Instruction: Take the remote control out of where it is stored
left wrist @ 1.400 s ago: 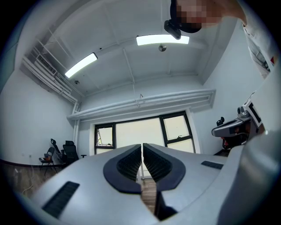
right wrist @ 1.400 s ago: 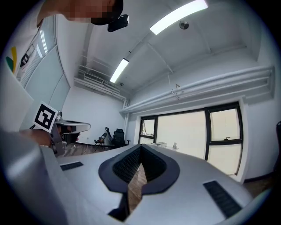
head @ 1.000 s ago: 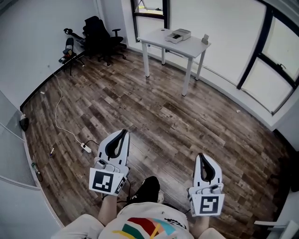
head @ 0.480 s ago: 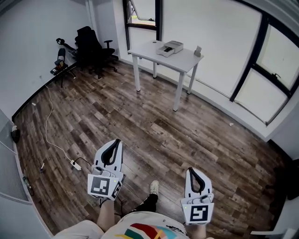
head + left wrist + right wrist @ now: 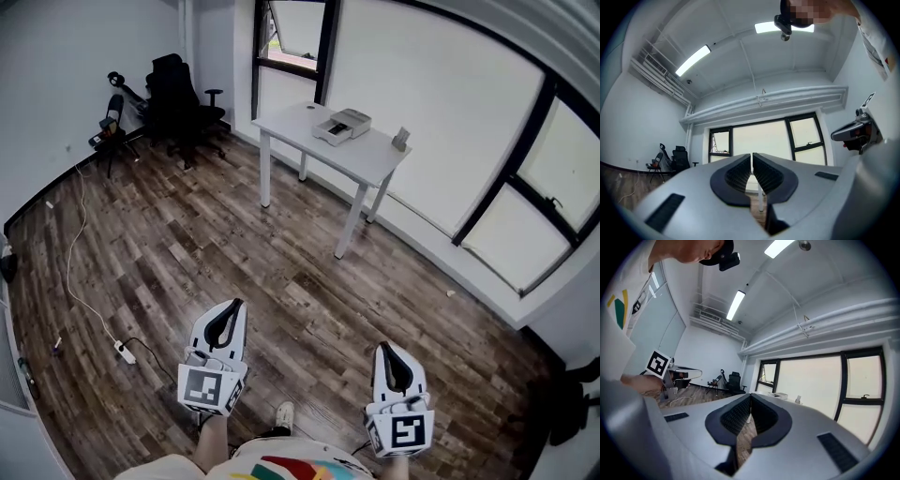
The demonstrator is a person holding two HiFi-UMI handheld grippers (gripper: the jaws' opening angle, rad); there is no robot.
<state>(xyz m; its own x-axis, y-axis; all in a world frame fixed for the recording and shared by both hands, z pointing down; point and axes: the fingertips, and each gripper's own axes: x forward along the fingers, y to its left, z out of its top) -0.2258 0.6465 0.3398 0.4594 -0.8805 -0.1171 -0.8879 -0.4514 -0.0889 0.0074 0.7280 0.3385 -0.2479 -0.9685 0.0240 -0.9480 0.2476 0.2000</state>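
Observation:
No remote control shows in any view. A white table [image 5: 371, 157] stands far ahead by the window wall, with a pale flat box [image 5: 342, 124] and a small upright item [image 5: 401, 139] on its top. My left gripper [image 5: 234, 307] is held low over the wooden floor, shut with nothing between its jaws. My right gripper [image 5: 387, 349] hangs beside it, also shut and empty. In the left gripper view the left gripper [image 5: 751, 155] has its pads together, pointing at the windows. The right gripper [image 5: 749, 397] looks the same in the right gripper view. Both are far from the table.
A black office chair [image 5: 178, 89] and a folding chair [image 5: 111, 117] stand in the far left corner. A white cable runs along the floor to a power strip [image 5: 122, 351] left of my left gripper. Large dark-framed windows [image 5: 525, 225] line the right wall.
The view has swung and moved forward across the floor, so the table sits nearer and more central. Both grippers stay shut and low in the picture.

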